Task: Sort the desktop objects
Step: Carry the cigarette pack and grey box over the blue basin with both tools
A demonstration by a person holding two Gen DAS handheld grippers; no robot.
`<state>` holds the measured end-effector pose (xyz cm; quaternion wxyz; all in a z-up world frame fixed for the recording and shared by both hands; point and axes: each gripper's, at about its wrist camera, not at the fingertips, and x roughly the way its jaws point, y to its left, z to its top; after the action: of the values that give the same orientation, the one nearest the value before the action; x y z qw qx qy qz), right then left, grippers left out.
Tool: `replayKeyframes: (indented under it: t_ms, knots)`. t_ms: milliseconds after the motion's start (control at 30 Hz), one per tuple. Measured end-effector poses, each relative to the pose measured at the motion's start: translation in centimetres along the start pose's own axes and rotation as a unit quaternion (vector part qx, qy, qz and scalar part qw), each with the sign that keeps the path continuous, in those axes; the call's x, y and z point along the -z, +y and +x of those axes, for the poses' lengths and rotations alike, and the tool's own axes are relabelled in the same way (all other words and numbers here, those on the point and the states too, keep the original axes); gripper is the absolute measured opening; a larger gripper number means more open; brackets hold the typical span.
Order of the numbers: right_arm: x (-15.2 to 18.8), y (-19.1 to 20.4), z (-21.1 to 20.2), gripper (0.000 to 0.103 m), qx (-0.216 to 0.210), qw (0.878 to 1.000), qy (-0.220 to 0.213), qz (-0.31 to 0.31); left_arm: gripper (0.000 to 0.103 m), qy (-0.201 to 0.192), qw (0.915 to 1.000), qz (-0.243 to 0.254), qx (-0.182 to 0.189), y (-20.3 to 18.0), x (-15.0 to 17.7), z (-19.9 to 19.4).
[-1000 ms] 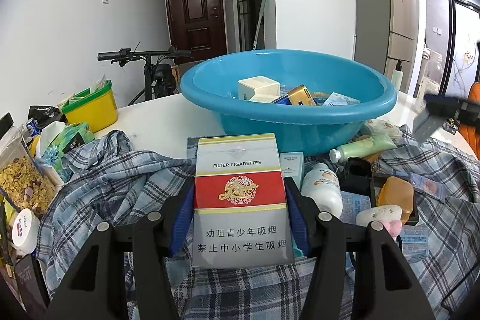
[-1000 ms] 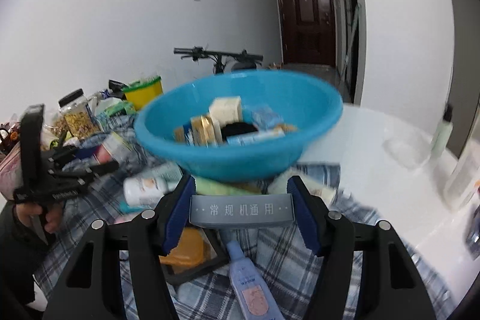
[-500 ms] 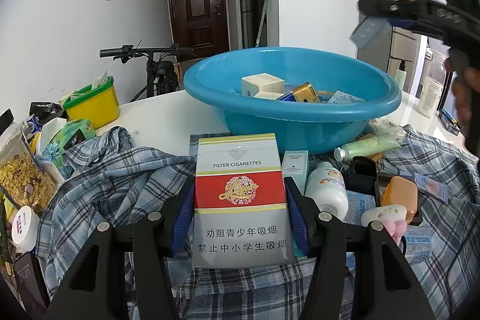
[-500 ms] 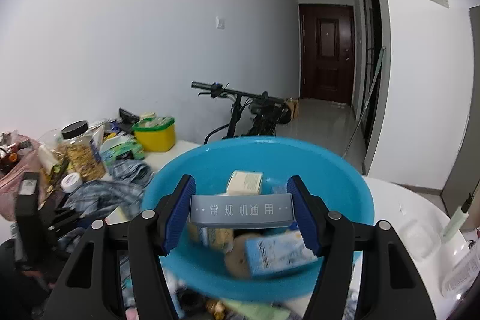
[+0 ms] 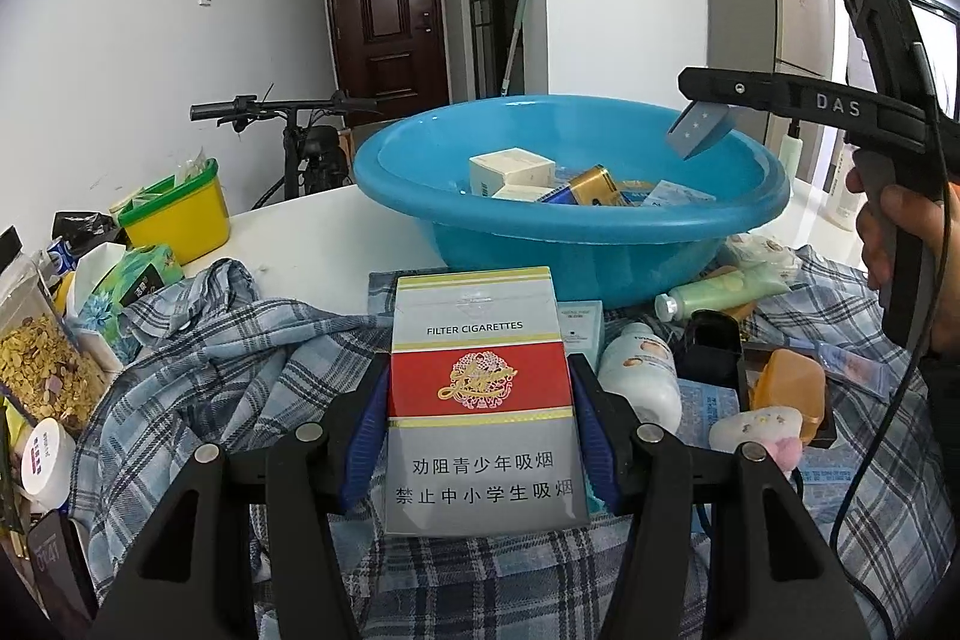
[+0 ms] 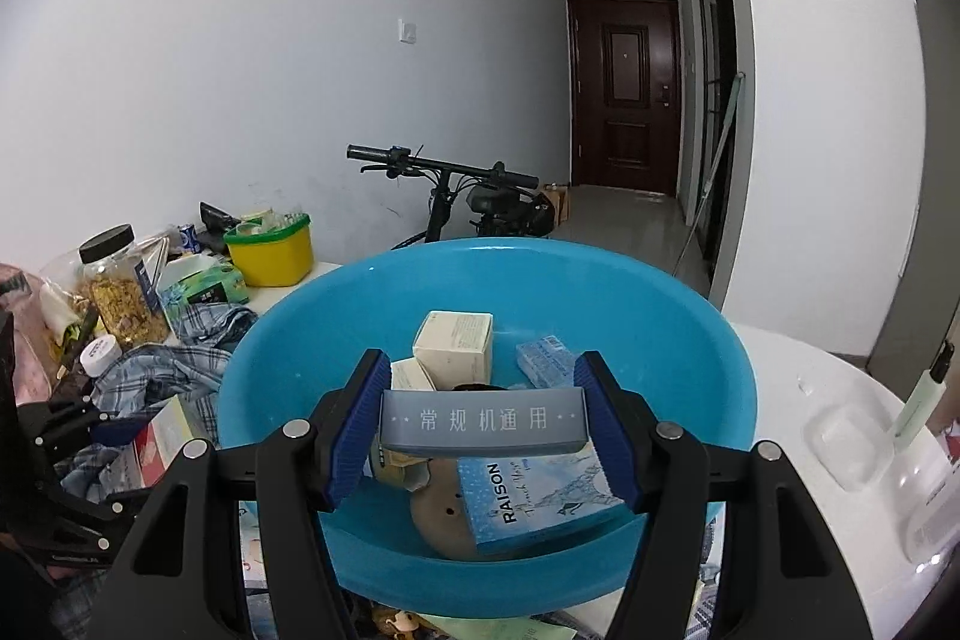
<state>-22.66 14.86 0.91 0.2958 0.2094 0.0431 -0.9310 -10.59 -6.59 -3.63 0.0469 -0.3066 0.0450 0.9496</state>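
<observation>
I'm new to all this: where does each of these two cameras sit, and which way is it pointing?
Left wrist view: sits on the left gripper, low over the plaid cloth, facing the blue basin; its fingers clamp a cigarette pack, and the person's right hand shows.
Right wrist view: sits on the right gripper, above the basin, looking into it; its fingers clamp a grey box.
Shared: basin, yellow tub, bicycle, brown door.

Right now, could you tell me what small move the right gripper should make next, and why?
Probably open the right gripper: its slim grey box already hangs above the blue basin, over the boxes inside, so releasing should drop it in.
</observation>
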Motion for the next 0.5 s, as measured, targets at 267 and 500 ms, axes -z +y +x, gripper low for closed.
replayKeyframes:
  t_ms: [267, 500]
  knots:
    - [0.6, -0.4, 0.3, 0.063, 0.002, 1.000, 0.005, 0.006, 0.059, -0.009, 0.9997, -0.005, -0.021, 0.5, -0.2, -0.3]
    - [0.8, -0.5, 0.7, 0.063, -0.004, 1.000, 0.010, 0.014, 0.059, -0.028, 0.9986, -0.028, -0.036, 0.6, -2.2, -3.5]
